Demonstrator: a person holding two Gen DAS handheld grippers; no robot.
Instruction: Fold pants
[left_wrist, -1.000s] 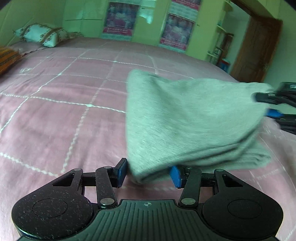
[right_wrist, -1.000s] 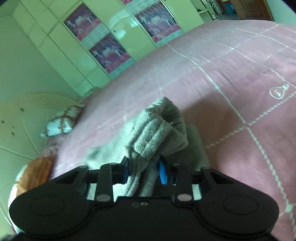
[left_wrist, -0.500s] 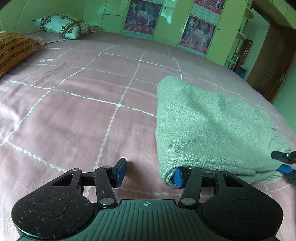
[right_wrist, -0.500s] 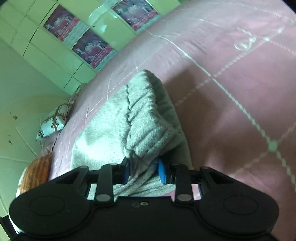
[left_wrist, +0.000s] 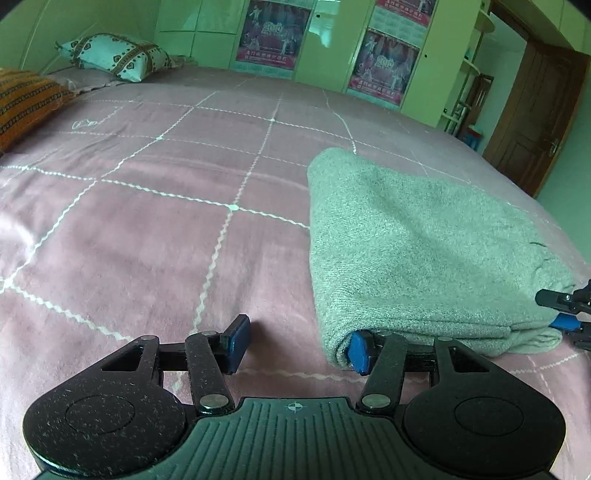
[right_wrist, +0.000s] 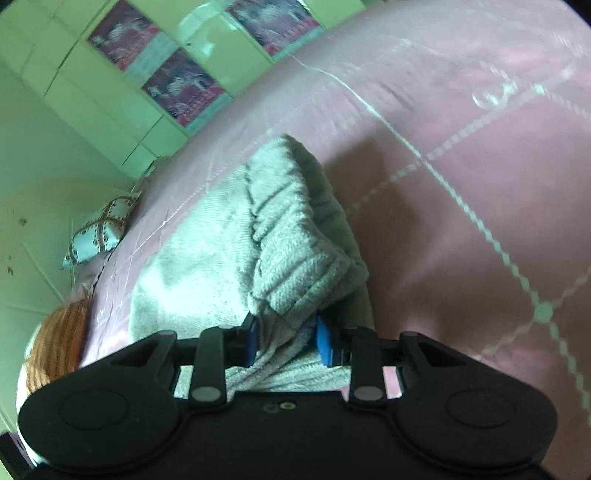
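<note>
The grey knit pants (left_wrist: 413, 236) lie folded in a thick stack on the pink bed cover (left_wrist: 147, 229). My left gripper (left_wrist: 299, 347) is open at the stack's near left corner; its right pad (left_wrist: 360, 350) touches the folded edge and the left pad stands free on the cover. My right gripper (right_wrist: 284, 339) is shut on the ribbed waistband end of the pants (right_wrist: 295, 236), which bunches up between its blue pads. The right gripper also shows at the right edge of the left wrist view (left_wrist: 565, 314).
An orange striped pillow (left_wrist: 26, 99) and a white patterned pillow (left_wrist: 114, 55) lie at the bed's far left. Green wardrobes with posters (left_wrist: 384, 62) stand behind the bed. A brown door (left_wrist: 532, 114) is at the far right.
The pants, held up a second ago, have come down to lie flat on the bed. My left gripper has let go of the corner. The right one lowered with the waistband.
</note>
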